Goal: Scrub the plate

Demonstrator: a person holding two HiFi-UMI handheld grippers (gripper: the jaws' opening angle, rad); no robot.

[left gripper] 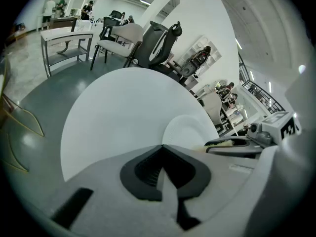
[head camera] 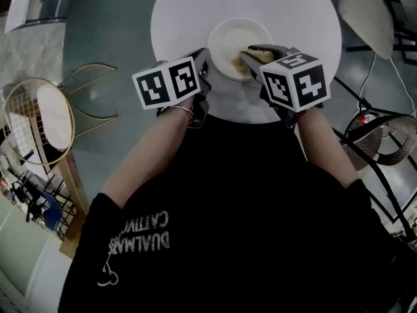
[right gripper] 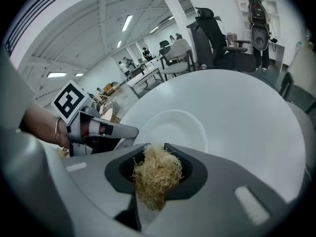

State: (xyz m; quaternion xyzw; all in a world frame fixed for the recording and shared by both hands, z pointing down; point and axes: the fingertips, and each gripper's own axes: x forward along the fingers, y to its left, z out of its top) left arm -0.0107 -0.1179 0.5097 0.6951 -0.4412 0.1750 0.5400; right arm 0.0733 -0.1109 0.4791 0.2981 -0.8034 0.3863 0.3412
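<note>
The right gripper (head camera: 251, 52) clamps a straw-coloured fibrous scrubber (right gripper: 157, 174) over the round white plate (head camera: 225, 41) on the white table (head camera: 189, 12), ready to rub. The closed, empty left gripper (head camera: 206, 56) at the plate's left rim probably steadies it.

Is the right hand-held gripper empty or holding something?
Holding. The right hand-held gripper is shut on a yellowish fibre scrubber bulging between its jaws.
</note>
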